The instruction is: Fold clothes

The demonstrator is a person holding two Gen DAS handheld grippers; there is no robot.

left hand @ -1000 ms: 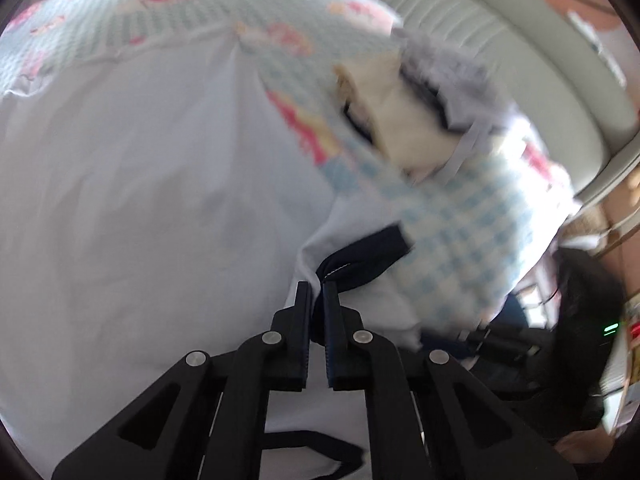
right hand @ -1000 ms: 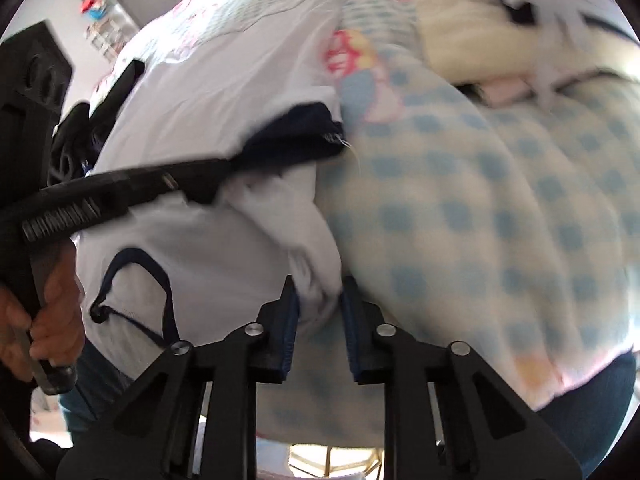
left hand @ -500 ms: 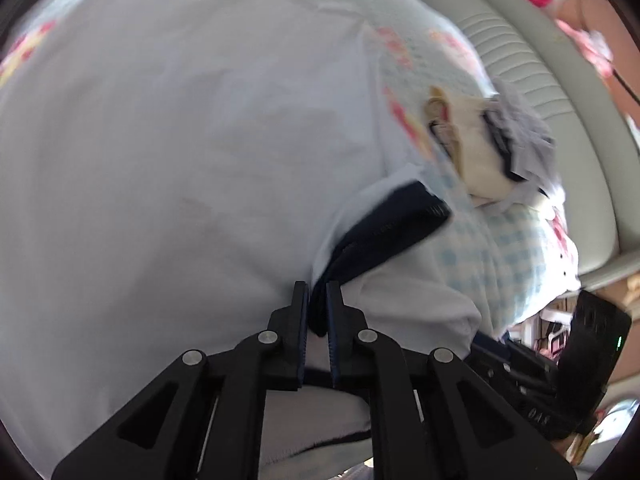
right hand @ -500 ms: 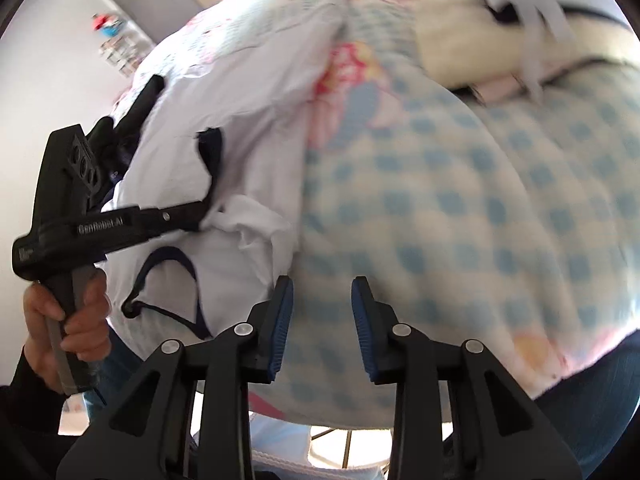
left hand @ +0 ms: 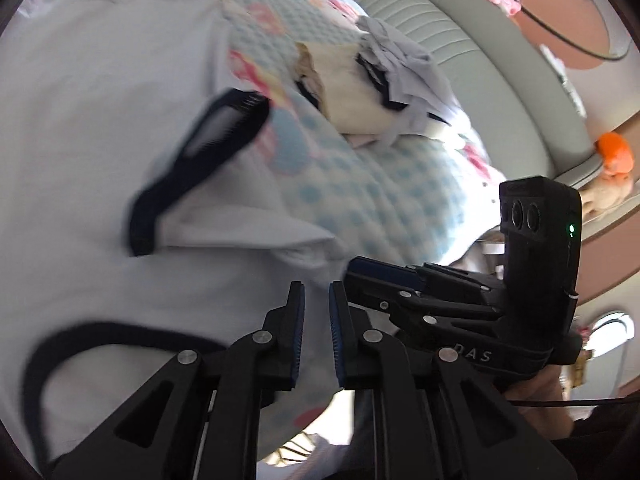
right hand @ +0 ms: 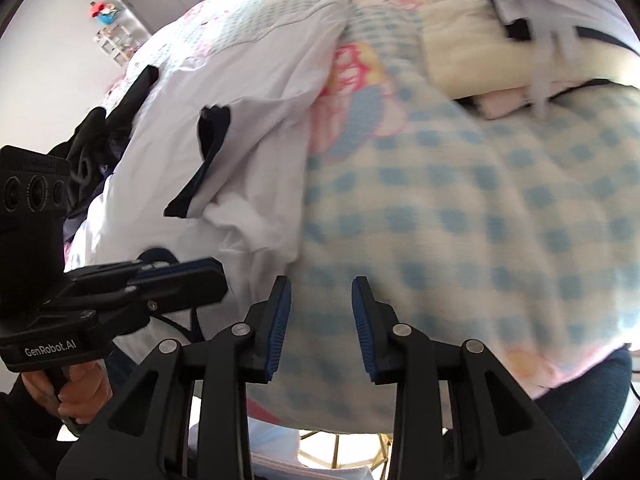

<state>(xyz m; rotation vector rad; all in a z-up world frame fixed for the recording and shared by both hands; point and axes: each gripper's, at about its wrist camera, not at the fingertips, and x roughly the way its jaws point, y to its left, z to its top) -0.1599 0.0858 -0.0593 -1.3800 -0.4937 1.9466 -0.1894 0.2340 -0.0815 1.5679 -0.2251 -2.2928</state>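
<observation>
1. Blue-and-white checked bedding with pink cartoon prints (right hand: 460, 208) covers a bed, with a padded grey-green headboard (left hand: 460, 40) behind it.
2. Left gripper (left hand: 317, 320): its fingers have just been opening and now stand slightly apart, nothing between them, released above the cloth.
3. Right gripper (right hand: 321, 316): fingers parted wider and empty, over the checked bedding just beside the garment's edge.
4. White T-shirt with navy trim (left hand: 100, 128) lies spread on the bed ahead of the left fingers; its navy-cuffed sleeve (left hand: 192, 168) is folded inward across the body.
5. Farther beyond both fingers sits a pile of cream and grey folded clothes (left hand: 372, 92).
6. Dark crumpled garments (right hand: 100, 144) lie at the far left of the right fingers.
</observation>
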